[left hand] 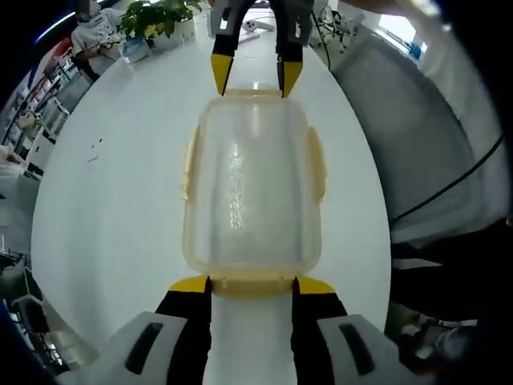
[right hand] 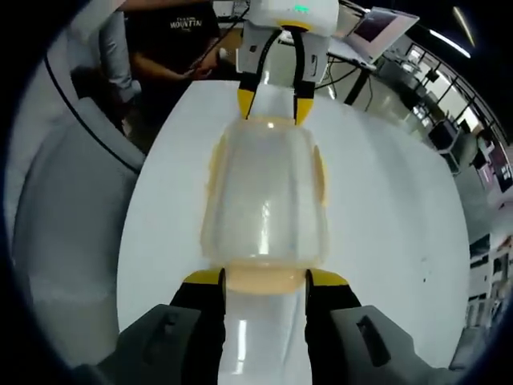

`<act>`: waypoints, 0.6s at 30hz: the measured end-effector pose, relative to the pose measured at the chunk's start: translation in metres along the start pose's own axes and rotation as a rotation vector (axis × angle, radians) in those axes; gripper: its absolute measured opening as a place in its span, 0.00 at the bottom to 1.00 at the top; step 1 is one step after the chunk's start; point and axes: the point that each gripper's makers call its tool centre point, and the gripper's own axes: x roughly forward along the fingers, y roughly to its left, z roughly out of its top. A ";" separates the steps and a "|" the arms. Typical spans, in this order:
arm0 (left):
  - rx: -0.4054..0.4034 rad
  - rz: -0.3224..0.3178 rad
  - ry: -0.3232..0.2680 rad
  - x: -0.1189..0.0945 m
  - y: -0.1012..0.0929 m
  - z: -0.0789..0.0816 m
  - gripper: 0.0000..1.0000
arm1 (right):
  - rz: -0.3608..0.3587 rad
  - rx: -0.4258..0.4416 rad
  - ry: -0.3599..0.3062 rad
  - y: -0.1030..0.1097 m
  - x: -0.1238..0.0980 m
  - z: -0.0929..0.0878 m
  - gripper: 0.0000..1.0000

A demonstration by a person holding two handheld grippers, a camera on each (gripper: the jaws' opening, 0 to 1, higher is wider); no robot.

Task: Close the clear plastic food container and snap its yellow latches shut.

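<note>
On the white worktop point(left hand: 120, 208) I see the lidded container point(left hand: 252, 188) lying lengthwise between my left gripper point(left hand: 252, 286) and right gripper point(right hand: 265, 278), fingers spread at its end latches.

White table, one container

We are seeing a white table point(left hand: 104, 208) carrying a clear food container point(left hand: 252, 188) with yellow latches point(left hand: 317, 164) at its middle.

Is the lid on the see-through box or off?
On. The clear lid sits flat over the box, with both tongs at its end latches: left tongs, right tongs. Whether the latches are snapped: cannot tell.
</note>
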 end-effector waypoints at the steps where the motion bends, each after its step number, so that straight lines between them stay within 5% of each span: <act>1: 0.006 0.000 -0.003 0.001 0.001 0.005 0.34 | -0.005 0.001 0.002 0.000 -0.002 -0.004 0.35; 18: 0.083 -0.021 -0.014 0.020 0.013 0.063 0.34 | -0.027 0.073 0.033 0.005 -0.029 -0.059 0.35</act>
